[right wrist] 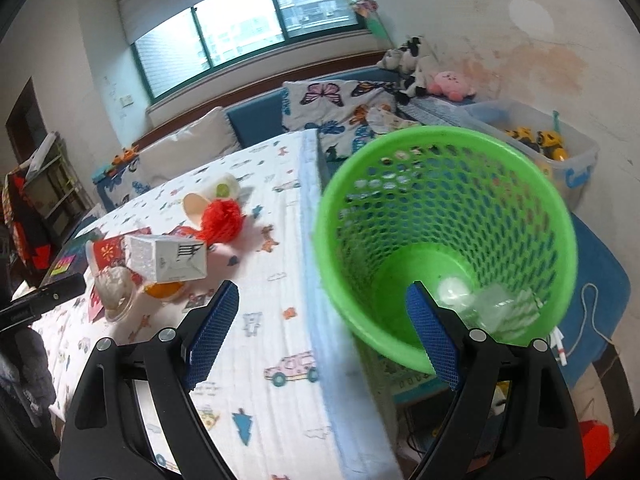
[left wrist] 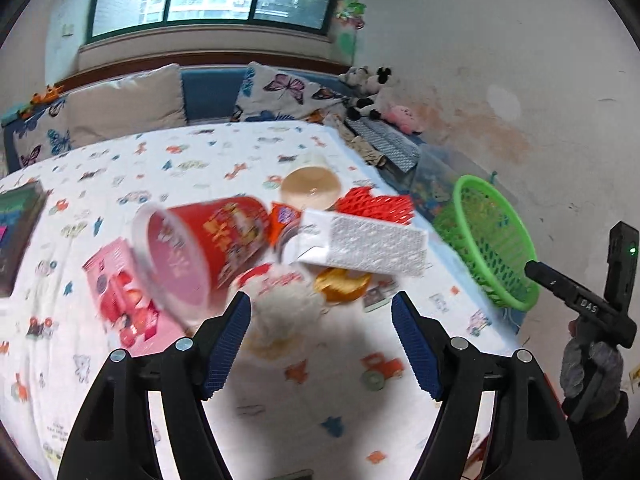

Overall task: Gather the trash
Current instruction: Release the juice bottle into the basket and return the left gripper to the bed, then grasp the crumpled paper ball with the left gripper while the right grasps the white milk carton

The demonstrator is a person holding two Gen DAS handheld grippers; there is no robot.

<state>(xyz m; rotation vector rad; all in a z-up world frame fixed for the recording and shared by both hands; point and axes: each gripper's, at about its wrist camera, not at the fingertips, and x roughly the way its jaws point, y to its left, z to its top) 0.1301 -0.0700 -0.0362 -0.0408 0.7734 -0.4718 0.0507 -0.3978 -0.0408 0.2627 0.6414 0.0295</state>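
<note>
Trash lies in a heap on the patterned tablecloth [left wrist: 304, 412]: a red noodle cup [left wrist: 208, 248] on its side, a pink carton [left wrist: 120, 292], a white carton [left wrist: 372, 246], red foam netting [left wrist: 376, 204], a beige cup [left wrist: 310, 186], an orange wrapper [left wrist: 342, 284] and a crumpled white paper [left wrist: 284, 300]. My left gripper [left wrist: 322, 336] is open just before the crumpled paper. A green mesh basket [right wrist: 444, 240] stands past the table's right edge, with some clear and white trash inside. My right gripper [right wrist: 324, 332] is open, its right finger in front of the basket's rim.
A dark book [left wrist: 16, 232] lies at the table's left edge. Behind the table are a blue sofa with butterfly cushions [left wrist: 288, 92] and plush toys [left wrist: 372, 92]. A clear bin of toys [right wrist: 552, 148] sits on the floor by the wall. The right gripper's body [left wrist: 584, 300] shows beside the basket.
</note>
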